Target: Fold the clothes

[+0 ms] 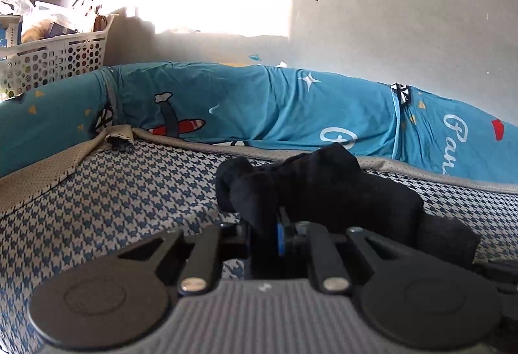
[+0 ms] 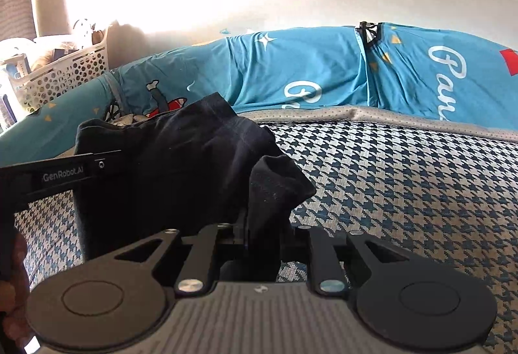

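Observation:
A black garment [image 1: 323,182] is bunched up above the houndstooth bed cover [image 1: 113,198]. My left gripper [image 1: 280,234] is shut on one edge of it, and the cloth folds over the fingertips and trails off to the right. In the right wrist view the same black garment [image 2: 181,166] hangs in a wide sheet between both tools. My right gripper [image 2: 259,234] is shut on a bunched corner of it. The other tool [image 2: 61,174] enters from the left edge and meets the cloth's left side.
A blue printed bolster [image 1: 259,105] runs along the wall at the back of the bed. A white perforated laundry basket [image 1: 55,56] full of items stands at the far left. A hand [image 2: 14,282] shows at the left edge. Strong light washes out the wall.

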